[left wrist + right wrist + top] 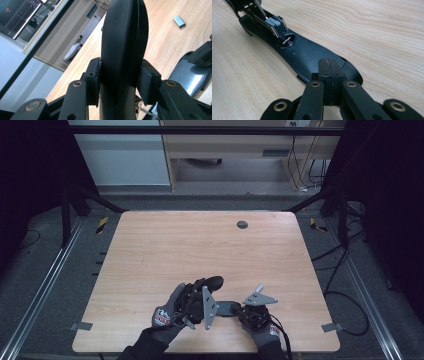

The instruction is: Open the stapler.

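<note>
A black stapler lies hinged open near the table's front edge. Its top arm (212, 282) is tilted up to the left, and my left gripper (200, 301) is shut on it. In the left gripper view the pads (93, 82) press on both sides of that arm (123, 37), with the base (190, 75) lower right. My right gripper (241, 310) is shut, with nothing between its jaws. Its closed tips (329, 75) rest on the end of the flat base (307, 55). The metal staple channel (273, 23) stands raised above the round anvil (287, 40).
A small strip of staples (179, 20) lies loose on the wood beyond the stapler. A dark grommet hole (242, 224) sits at the far middle of the table (150, 250). Metal brackets (81, 325) stick out at the front corners.
</note>
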